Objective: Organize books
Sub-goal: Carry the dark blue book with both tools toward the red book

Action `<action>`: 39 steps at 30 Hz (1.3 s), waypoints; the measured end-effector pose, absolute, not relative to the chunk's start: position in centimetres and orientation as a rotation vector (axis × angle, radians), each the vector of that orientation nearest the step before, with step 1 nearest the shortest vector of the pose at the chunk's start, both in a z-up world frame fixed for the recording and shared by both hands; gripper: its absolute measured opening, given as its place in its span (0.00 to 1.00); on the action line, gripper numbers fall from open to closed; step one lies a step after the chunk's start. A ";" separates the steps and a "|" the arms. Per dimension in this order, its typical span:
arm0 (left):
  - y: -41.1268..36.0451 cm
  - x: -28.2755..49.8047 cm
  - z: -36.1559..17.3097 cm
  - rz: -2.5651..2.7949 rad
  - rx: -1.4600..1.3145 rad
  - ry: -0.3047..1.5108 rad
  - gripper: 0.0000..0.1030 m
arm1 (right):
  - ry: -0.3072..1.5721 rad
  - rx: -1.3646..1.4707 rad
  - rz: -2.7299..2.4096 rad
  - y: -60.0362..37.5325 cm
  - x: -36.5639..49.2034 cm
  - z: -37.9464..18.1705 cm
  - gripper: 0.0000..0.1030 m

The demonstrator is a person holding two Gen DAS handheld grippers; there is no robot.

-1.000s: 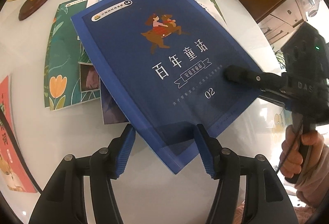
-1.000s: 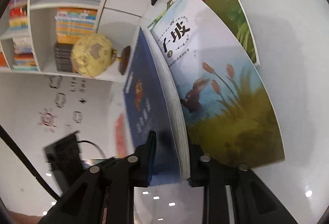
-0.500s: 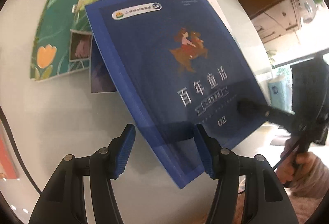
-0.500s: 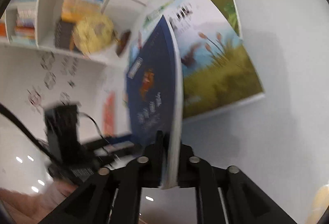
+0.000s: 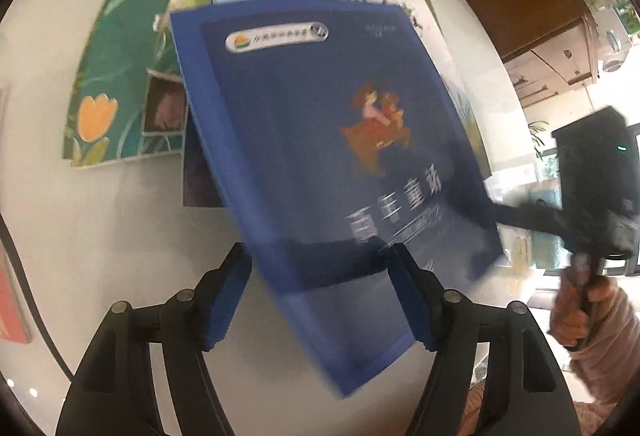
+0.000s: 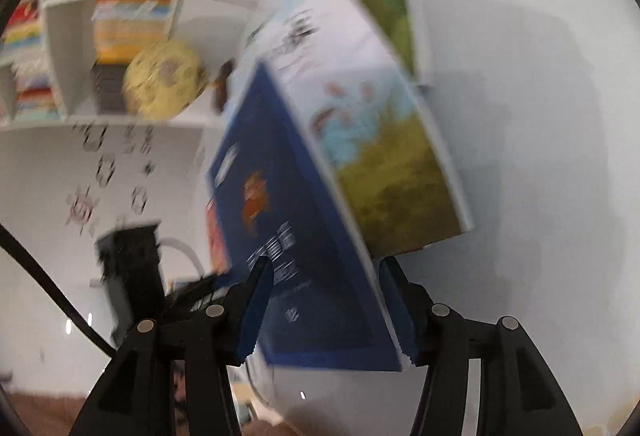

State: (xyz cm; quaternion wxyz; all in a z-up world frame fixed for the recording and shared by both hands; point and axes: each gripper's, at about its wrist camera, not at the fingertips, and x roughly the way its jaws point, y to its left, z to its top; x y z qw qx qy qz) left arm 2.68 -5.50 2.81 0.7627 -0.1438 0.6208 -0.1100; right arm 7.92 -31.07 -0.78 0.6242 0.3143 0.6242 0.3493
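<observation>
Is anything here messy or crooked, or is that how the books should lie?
Yes. The blue book sits askew, tilted across the other books fanned untidily over the white table. Its corner juts out between the left gripper and its opening fingers; the right gripper is opening too, and the book looks loose.

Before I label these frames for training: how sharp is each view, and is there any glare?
Left wrist view: the blue book smears toward its near edge, the green tulip book stays fairly crisp. Right wrist view: blurred throughout, globe and bookshelf streaked; small lamp glints on the white table.
</observation>
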 end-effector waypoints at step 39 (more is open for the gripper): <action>3.5 -0.9 7.1 -0.029 -0.253 1.131 0.57 | 1.265 0.299 0.969 -16.1 3.6 6.7 0.19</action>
